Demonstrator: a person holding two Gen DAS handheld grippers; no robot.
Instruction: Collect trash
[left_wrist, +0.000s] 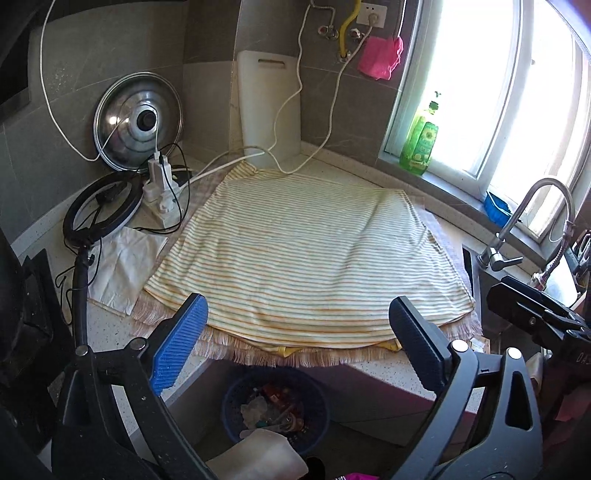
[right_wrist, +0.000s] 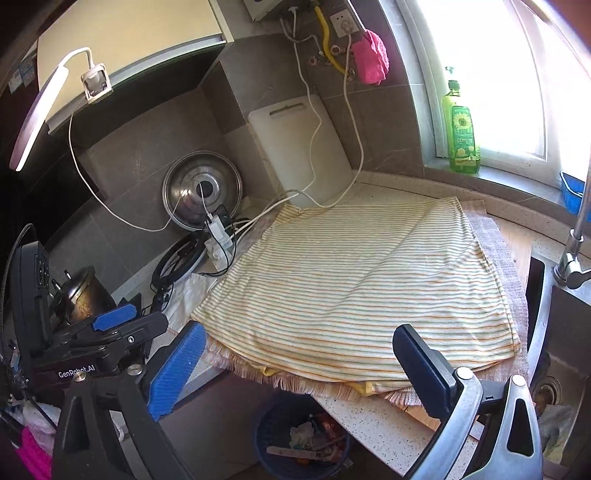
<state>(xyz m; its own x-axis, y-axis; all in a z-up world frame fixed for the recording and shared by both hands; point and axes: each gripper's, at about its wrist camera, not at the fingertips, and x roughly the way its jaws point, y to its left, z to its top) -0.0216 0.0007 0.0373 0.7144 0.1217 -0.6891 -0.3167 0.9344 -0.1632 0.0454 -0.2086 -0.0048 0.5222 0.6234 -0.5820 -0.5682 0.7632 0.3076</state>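
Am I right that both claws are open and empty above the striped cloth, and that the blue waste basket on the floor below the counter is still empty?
Not quite. Both claws, left and right, are open and empty, but the blue waste basket already holds trash: wrappers and scraps show inside it in the right wrist view, below the striped cloth.

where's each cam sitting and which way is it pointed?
Left wrist: on the left tool, facing forward over the striped cloth toward the window; own open fingers show, right tool at the right edge.
Right wrist: on the right tool, same heading; own open fingers show, left tool at the left.
Shared: cloth, pot lid, green bottle, trash basket below the counter.
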